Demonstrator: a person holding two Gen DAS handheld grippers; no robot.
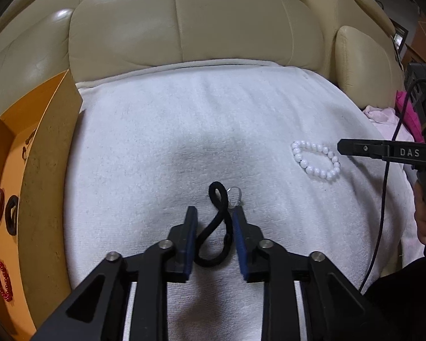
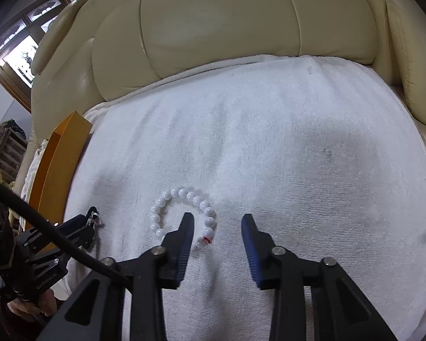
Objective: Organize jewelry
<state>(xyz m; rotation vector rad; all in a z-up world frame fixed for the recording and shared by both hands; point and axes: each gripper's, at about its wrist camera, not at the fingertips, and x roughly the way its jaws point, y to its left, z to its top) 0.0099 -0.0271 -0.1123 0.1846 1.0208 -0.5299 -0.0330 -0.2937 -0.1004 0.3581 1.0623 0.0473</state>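
A black cord loop (image 1: pixel 214 227), twisted into a figure eight, lies on the white towel (image 1: pixel 184 130) between the blue pads of my left gripper (image 1: pixel 215 213), and both pads touch it. A small silver ring (image 1: pixel 235 196) rests just past the right fingertip. To the right lies a white bead bracelet (image 1: pixel 316 159). In the right wrist view my right gripper (image 2: pixel 217 217) stands open over that bracelet (image 2: pixel 181 213). Its left finger (image 2: pixel 184 227) covers part of the loop, and a few beads lie between the jaws without being pressed.
An orange box (image 1: pixel 51 142) stands at the towel's left edge, with dark rings (image 1: pixel 7 210) and a red bead bracelet (image 1: pixel 2 280) inside. A cream leather sofa back (image 1: pixel 184 28) rises behind. Pink cloth (image 1: pixel 383 113) and a black cable (image 1: pixel 383 199) sit at the right.
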